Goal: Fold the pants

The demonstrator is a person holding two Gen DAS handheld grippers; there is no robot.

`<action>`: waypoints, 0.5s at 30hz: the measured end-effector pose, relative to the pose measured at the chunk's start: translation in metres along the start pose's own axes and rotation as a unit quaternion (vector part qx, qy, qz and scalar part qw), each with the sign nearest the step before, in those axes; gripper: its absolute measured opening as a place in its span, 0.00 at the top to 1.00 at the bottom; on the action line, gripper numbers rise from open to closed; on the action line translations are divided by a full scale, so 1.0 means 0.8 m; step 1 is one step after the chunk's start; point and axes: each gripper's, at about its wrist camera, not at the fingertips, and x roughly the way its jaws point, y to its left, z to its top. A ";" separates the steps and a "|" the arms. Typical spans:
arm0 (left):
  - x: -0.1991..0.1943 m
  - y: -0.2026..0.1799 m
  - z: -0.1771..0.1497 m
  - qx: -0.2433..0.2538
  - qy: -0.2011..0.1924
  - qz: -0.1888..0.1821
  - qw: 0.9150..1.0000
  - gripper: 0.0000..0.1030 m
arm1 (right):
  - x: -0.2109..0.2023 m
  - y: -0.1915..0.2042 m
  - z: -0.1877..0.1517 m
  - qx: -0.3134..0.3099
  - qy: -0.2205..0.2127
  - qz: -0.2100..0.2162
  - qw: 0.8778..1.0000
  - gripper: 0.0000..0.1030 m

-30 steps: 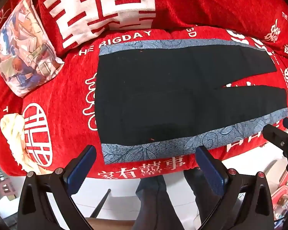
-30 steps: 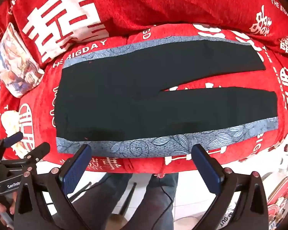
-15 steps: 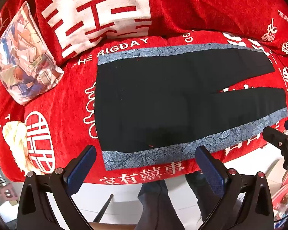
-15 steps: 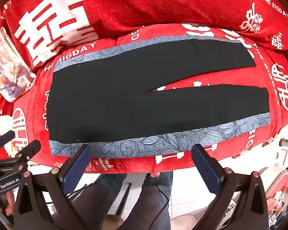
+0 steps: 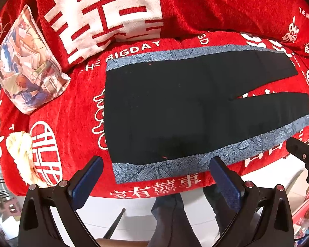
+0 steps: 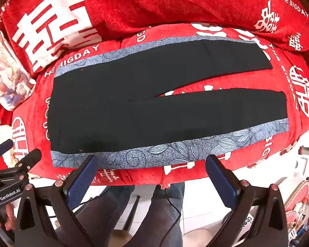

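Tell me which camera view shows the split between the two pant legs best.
The right wrist view: the split is near centre, and both legs of the pants show to the hems. In the left wrist view it is near the right edge.

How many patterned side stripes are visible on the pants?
2. One stripe runs along the near edge of the pants, by the grippers; the other stripe runs along the far edge.
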 end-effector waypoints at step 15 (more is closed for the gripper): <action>-0.002 -0.006 0.004 0.005 -0.001 0.011 1.000 0.00 | -0.004 -0.008 0.000 0.008 -0.004 -0.002 1.000 0.00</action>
